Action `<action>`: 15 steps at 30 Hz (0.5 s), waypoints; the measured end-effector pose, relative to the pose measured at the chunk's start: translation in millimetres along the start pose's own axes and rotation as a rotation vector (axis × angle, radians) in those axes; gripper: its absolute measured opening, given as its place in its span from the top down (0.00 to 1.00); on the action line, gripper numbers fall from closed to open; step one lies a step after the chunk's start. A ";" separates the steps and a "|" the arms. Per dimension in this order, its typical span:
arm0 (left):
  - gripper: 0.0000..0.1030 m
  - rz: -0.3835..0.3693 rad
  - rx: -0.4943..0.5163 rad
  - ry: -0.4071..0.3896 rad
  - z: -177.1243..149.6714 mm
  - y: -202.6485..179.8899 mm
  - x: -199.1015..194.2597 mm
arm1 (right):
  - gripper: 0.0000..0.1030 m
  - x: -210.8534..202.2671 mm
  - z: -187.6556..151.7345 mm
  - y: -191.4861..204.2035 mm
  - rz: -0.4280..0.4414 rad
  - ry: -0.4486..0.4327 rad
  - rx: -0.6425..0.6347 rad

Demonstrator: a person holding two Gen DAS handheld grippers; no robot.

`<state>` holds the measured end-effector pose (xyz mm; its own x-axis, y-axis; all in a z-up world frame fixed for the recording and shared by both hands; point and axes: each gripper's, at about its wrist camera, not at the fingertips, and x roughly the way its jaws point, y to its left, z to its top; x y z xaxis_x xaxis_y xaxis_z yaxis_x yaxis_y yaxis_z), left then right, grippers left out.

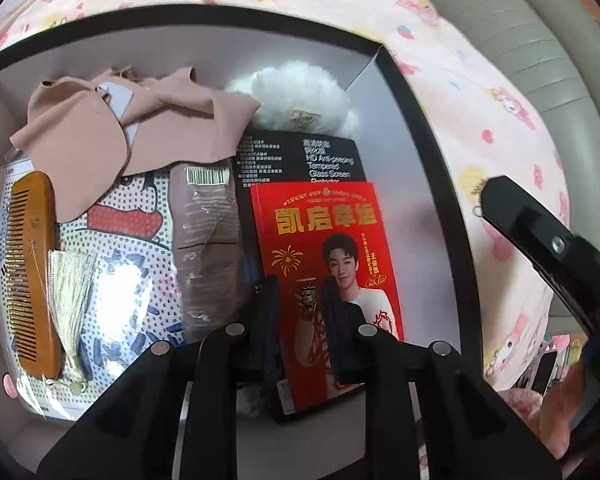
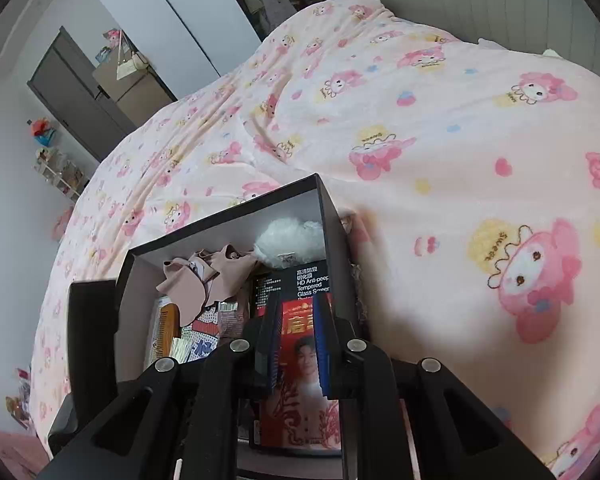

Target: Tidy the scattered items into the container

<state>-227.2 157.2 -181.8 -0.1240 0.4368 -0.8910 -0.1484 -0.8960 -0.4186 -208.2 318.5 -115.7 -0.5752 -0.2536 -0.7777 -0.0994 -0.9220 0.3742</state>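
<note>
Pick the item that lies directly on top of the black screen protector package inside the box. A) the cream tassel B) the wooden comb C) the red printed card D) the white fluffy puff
C: the red printed card overlaps the lower part of the black screen protector package, while the wooden comb lies at the box's far left side.

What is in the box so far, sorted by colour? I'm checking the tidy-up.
Inside the black box:
Pink: 2, cloth and wrapped packet
White: 1, fluffy puff
Black: 1, screen protector pack
Red: 1, card
Brown: 1, wooden comb
Multicolour: 1, cartoon-print pack
Total: 7
</note>
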 end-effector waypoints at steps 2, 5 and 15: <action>0.67 -0.029 0.012 0.017 2.2 -4.2 0.0 | 0.88 0.6 -0.5 1.6 -0.004 0.001 -0.008; 0.67 -0.091 -0.028 -0.002 1.9 0.2 -8.0 | 0.88 1.6 -0.9 0.5 0.002 0.009 -0.003; 0.54 -0.051 0.006 0.036 6.1 -15.7 2.9 | 0.87 3.7 -2.4 4.8 0.000 0.017 -0.022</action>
<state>-231.2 173.1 -176.7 -0.0805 0.4787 -0.8743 -0.1597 -0.8720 -0.4627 -208.8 312.4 -117.9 -0.5613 -0.2587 -0.7861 -0.0813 -0.9281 0.3635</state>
